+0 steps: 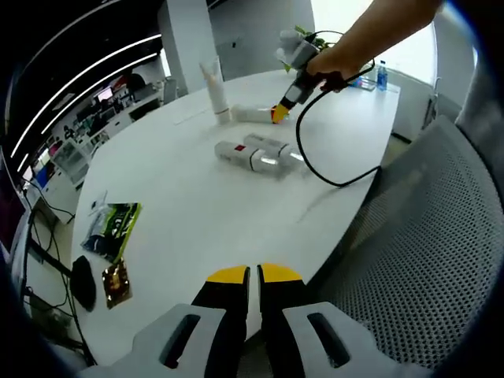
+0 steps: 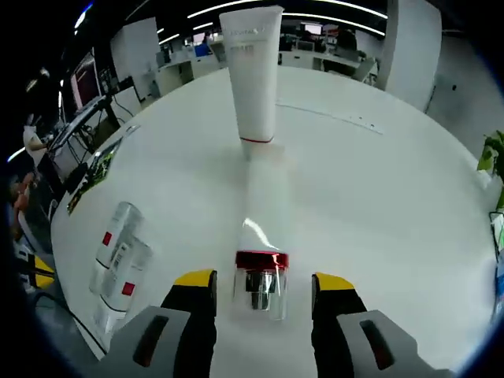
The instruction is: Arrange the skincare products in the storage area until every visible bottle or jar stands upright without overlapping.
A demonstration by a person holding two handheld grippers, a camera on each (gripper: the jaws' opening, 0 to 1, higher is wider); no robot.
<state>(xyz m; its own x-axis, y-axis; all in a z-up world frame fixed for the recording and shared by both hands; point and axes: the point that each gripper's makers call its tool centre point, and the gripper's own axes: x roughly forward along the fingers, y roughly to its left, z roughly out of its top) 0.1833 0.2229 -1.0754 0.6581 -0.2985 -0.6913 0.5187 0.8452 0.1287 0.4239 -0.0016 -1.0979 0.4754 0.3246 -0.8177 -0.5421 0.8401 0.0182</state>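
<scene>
My right gripper (image 2: 263, 283) has its jaws spread wide on either side of a bottle (image 2: 260, 272) lying on the white round table (image 2: 378, 205), not gripping it. The bottle's long axis points at the upright white tube (image 2: 253, 71), its clear cap toward me. Two more bottles (image 2: 118, 264) lie left of it. My left gripper (image 1: 254, 276) hangs shut and empty at the table's edge.
</scene>
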